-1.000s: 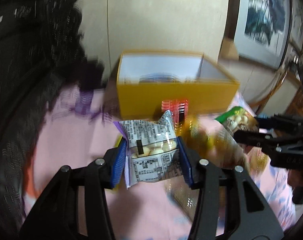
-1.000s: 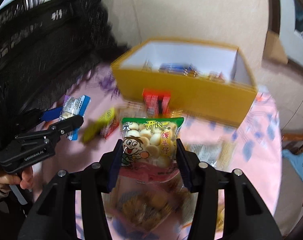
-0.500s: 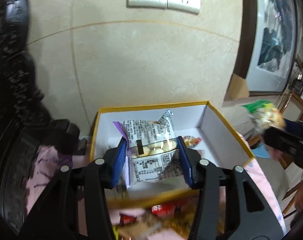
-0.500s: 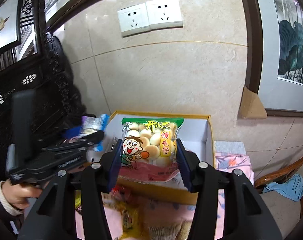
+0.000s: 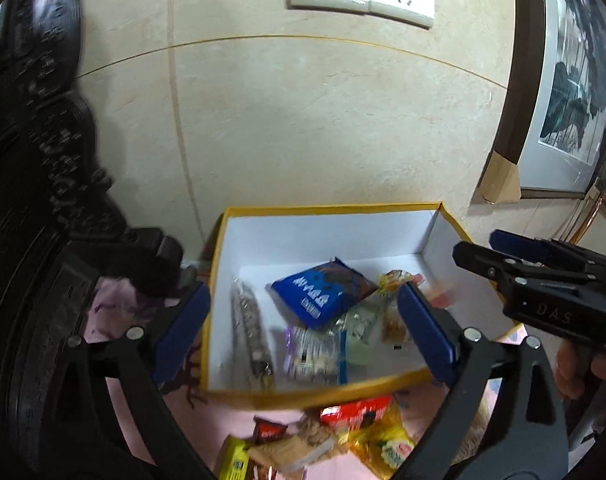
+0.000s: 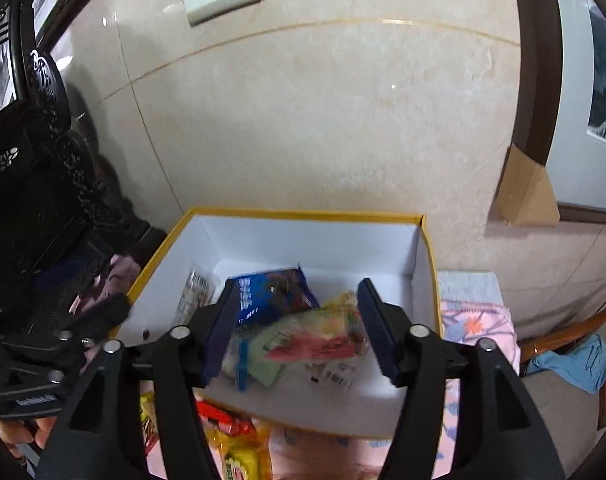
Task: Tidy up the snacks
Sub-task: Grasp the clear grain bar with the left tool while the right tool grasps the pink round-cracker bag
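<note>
Snacks [image 5: 323, 300] lie in the yellow box [image 5: 335, 209]; jaws of both grippers spread wide, holding nothing.

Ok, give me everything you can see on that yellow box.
The yellow box is an open, lidless carton, apparently cardboard, yellow outside and plain white inside. It sits upright on the pink floral cloth by the tiled wall. Several snack packets lie loose on its floor, a blue packet on top. More packets lie on the cloth before its front wall.
</note>
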The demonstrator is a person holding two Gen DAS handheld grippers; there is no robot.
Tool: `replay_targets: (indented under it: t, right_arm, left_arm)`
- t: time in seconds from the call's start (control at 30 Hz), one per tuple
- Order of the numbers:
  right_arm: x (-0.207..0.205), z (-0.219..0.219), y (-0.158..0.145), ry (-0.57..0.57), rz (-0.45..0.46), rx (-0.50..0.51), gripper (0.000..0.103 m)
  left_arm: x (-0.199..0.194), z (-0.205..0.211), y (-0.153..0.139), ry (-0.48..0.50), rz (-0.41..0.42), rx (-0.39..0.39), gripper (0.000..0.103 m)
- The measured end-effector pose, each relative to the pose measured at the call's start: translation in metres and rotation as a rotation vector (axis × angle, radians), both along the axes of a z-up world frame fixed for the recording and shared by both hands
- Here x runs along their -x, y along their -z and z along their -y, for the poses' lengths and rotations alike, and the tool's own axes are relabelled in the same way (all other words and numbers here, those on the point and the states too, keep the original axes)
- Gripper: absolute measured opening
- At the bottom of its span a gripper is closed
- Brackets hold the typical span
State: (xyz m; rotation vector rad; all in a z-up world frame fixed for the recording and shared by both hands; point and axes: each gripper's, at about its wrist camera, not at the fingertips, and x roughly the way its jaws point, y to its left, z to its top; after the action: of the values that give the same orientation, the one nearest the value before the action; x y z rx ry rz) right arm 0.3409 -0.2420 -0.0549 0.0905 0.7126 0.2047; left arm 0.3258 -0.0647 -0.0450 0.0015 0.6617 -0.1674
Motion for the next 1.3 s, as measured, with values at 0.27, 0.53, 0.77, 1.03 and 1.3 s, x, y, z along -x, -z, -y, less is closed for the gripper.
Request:
replay_targets:
  t: [0.27, 0.53, 0.77, 1.03, 1.3]
  right_arm:
    - [0.103, 0.006, 0.035, -0.047, -0.131, -0.082, 0.068]
    - [0.206, -0.012, 0.104, 0.004, -0.373, -0.089, 0.068]
    - [0.214, -0.022, 0.137, 0.089, -0.495, -0.175, 0.07]
    - [0.205, -0.042, 0.146, 0.157, -0.554, -0.18, 0.072]
    - [0.192, -0.059, 0.164, 0.232, -0.624, -0.177, 0.089]
  left_arm:
    - [0.078, -0.024, 0.046, -0.032, -0.098, -0.022, 0.099]
    - [0.154, -0.043, 0.098, -0.074, -0.263, -0.07, 0.099]
    - [0.183, -0.058, 0.098, -0.118, -0.283, -0.069, 0.099]
    - [0.195, -0.068, 0.097, -0.144, -0.29, -0.049, 0.099]
    - [0.2, -0.064, 0.104, -0.129, -0.314, -0.05, 0.099]
